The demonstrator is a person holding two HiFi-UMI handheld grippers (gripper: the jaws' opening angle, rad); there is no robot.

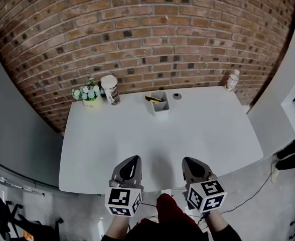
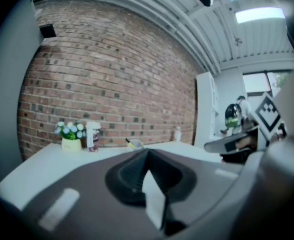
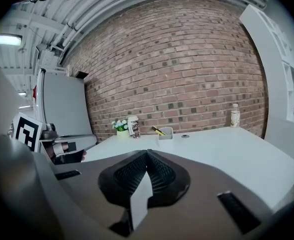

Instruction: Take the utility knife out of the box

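In the small box (image 1: 160, 108) at the far side of the bench (image 1: 202, 129) leans the utility knife (image 1: 154, 98), well apart from the left tongs (image 1: 134, 159) and right tongs (image 1: 188, 160), both clenched empty, so one should open before reaching its handle.

My head camera looks steeply down past the near edge of the desk (image 1: 187, 129) toward the brick wall (image 1: 152, 29). The cameras on the left hand-held gripper (image 1: 135, 158) and right hand-held gripper (image 1: 186, 160) sit low there, facing across it. All three share the far-edge box (image 1: 159, 106).
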